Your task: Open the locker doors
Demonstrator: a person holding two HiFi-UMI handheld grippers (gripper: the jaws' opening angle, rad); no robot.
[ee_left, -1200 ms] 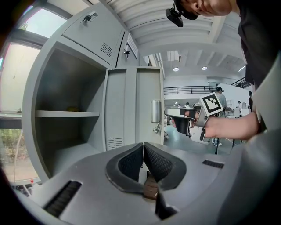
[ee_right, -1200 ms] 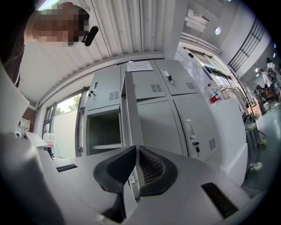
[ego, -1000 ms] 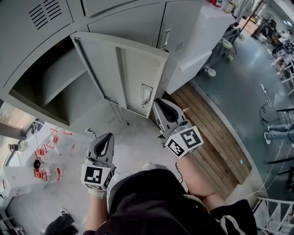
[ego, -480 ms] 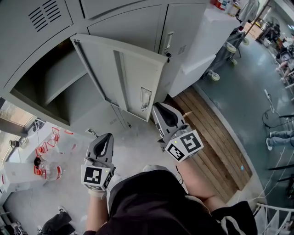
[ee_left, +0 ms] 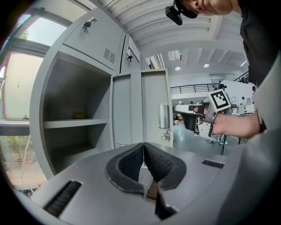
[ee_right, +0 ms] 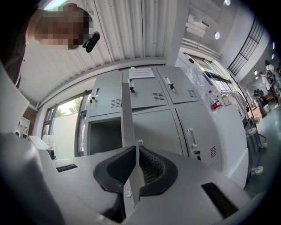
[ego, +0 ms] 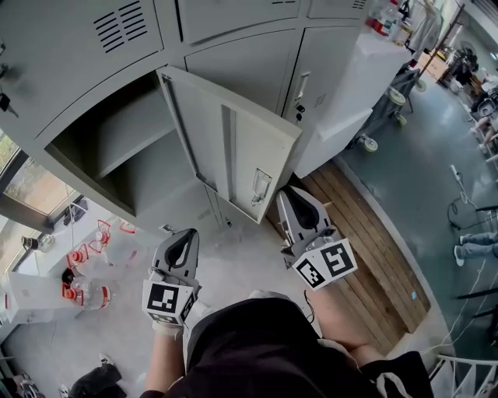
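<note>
Where the locker door (ee_right: 127,110) shows edge-on, right gripper (ee_right: 136,151) jaws clamp it; left gripper (ee_left: 143,147) jaws together, empty; yellow shelf item (ee_left: 79,116) unidentifiable.

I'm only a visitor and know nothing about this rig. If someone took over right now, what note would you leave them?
Left gripper: fingers shut, empty, in front of the open compartment.
Right gripper: fingers shut on the free edge of the locker door.
Done: that door stands wide open, its shelf showing.
Left: the neighbouring door to its right and the upper door are closed.
</note>
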